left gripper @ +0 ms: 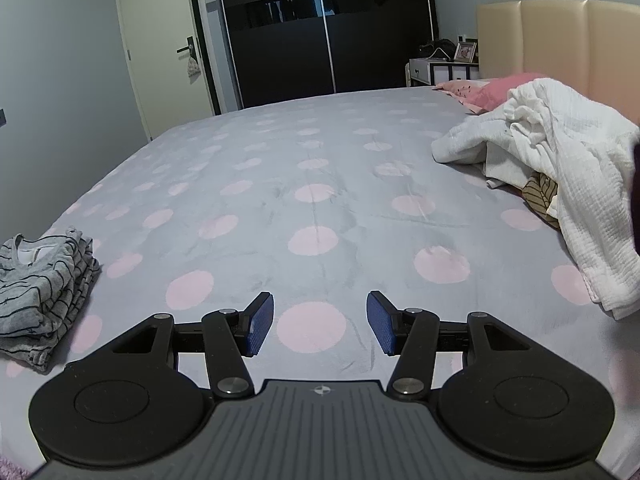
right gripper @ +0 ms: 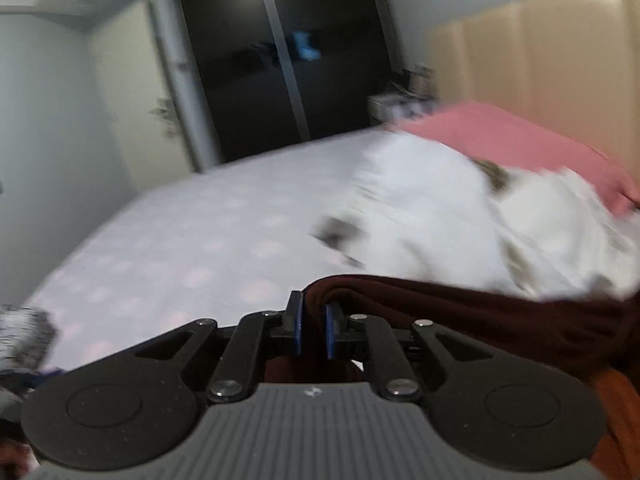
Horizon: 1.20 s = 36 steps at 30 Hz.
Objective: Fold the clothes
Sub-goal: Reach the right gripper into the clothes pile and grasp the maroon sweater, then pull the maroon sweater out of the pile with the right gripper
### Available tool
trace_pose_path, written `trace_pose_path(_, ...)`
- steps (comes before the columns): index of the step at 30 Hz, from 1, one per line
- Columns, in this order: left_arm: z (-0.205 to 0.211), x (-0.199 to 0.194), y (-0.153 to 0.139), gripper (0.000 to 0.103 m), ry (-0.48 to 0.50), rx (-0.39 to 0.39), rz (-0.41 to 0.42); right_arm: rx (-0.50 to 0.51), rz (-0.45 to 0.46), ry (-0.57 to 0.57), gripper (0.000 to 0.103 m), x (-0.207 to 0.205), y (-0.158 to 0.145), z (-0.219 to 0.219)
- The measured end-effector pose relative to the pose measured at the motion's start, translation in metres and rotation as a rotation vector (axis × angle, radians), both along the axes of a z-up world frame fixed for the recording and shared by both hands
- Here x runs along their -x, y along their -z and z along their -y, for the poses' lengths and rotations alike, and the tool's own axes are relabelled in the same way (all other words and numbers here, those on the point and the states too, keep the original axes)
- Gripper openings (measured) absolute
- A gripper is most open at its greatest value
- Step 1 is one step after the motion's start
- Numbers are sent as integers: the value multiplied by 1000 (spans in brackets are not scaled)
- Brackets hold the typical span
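Observation:
My left gripper (left gripper: 320,322) is open and empty, low over the grey bed cover with pink dots (left gripper: 312,200). A folded grey striped garment (left gripper: 40,296) lies to its left. A pile of white crumpled clothes (left gripper: 560,168) lies at the right. My right gripper (right gripper: 313,330) is shut on a dark maroon garment (right gripper: 480,316), which drapes off to the right. The white pile (right gripper: 440,224) is beyond it, blurred. The striped garment shows at the left edge of the right wrist view (right gripper: 24,336).
A pink pillow (left gripper: 500,90) and a beige headboard (left gripper: 560,40) stand at the right. A dark sliding wardrobe (left gripper: 320,28), a door (left gripper: 160,48) and a bedside table (left gripper: 440,70) are beyond the bed.

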<state>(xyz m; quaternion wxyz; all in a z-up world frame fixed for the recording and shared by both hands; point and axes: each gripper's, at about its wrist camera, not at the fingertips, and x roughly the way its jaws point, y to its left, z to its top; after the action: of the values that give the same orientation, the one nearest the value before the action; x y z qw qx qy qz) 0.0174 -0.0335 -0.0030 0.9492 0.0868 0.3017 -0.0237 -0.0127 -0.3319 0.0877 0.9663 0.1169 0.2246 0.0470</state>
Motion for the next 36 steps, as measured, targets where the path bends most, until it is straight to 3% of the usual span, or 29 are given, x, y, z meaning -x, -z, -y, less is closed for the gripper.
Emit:
trace_pose_path(6, -20, 7, -7, 50, -37, 25, 18, -13, 98, -184, 13, -9, -47, -66)
trace_pose_path(14, -64, 14, -17, 50, -128, 78, 47, -34, 134, -416, 13, -21, -80, -148)
trace_pose_path(21, -96, 21, -28, 50, -202, 107, 71, -41, 221, -628, 13, -23, -110, -222)
trace_pose_path(26, -106, 25, -28, 51, -213, 110, 61, -4, 122, -600, 13, -35, -97, -243)
trace_pose_path(32, -106, 25, -22, 51, -200, 114, 27, 62, -24, -509, 18, -44, -51, -225)
trace_pose_path(35, -102, 24, -20, 51, -190, 116, 21, 63, -79, -476, 25, -52, -33, -206)
trace_pose_path(36, -100, 23, -19, 51, -185, 115, 20, 65, -89, -467, 33, -53, -29, -200)
